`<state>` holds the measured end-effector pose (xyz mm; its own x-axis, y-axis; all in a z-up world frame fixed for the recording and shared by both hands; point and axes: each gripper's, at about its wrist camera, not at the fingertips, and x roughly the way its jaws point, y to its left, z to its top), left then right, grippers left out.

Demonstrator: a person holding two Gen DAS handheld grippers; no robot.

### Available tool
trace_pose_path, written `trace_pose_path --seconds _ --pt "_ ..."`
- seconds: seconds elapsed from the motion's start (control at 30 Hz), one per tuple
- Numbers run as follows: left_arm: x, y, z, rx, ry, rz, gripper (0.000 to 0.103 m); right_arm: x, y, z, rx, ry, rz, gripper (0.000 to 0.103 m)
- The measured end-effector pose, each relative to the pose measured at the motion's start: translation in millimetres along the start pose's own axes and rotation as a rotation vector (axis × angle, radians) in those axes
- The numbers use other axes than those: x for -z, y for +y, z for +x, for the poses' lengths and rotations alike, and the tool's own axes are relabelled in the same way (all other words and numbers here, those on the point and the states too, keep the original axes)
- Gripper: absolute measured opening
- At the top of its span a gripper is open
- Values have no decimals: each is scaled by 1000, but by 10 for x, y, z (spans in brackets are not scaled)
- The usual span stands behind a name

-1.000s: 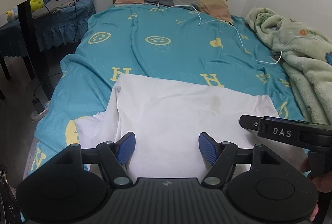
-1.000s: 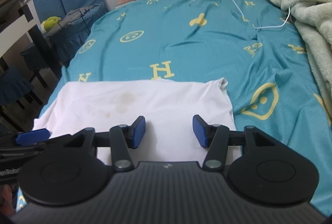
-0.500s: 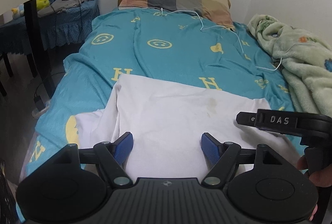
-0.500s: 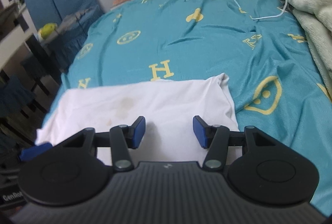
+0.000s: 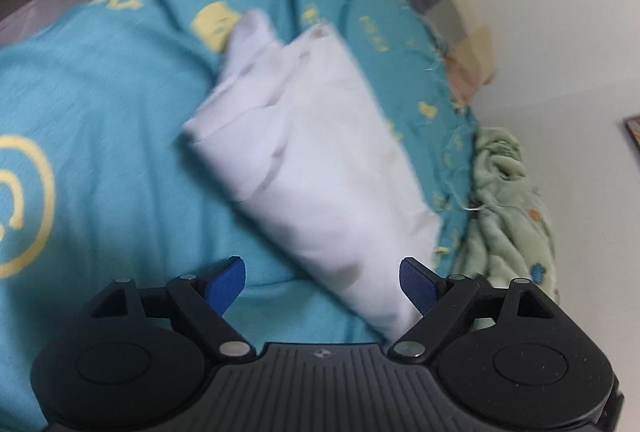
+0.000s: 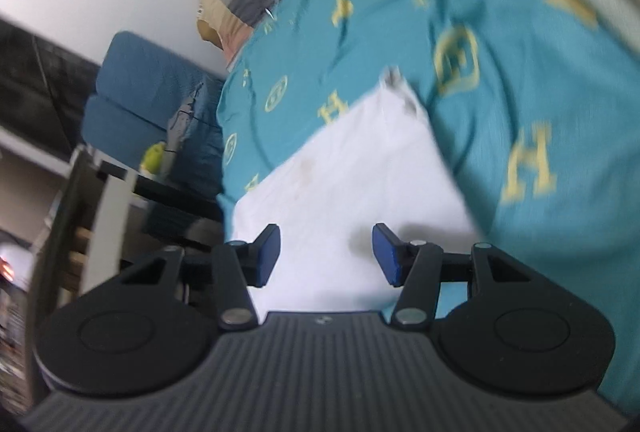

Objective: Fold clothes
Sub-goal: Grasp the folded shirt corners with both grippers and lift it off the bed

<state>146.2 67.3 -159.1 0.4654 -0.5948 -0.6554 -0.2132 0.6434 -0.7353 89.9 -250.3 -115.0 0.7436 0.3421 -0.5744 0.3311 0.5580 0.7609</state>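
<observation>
With our left claw (image 5: 322, 280) opening and our right claw (image 6: 326, 255) spread, both empty over the white garment (image 5: 320, 160) on the bed (image 5: 100, 152) just ahead, a careless pinch could undo its layers.

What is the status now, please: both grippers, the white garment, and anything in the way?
Left gripper opening, nothing pinched. Right gripper open, empty. White garment lies part-folded on the teal bedsheet. Nothing in the way.
</observation>
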Motion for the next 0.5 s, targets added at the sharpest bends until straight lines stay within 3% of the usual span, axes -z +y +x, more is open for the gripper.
trace_pose_path --seconds 0.17,0.27,0.43,0.5 --pt "-161 254 123 127 -28 -177 83 207 -12 200 -69 113 93 54" --pt "-237 294 148 167 -60 -208 68 304 -20 348 -109 179 156 54" --pt "-255 289 106 208 -97 -207 24 420 -101 516 -143 236 279 55" --pt "-258 241 61 244 -116 -186 21 454 -166 588 -160 241 353 55"
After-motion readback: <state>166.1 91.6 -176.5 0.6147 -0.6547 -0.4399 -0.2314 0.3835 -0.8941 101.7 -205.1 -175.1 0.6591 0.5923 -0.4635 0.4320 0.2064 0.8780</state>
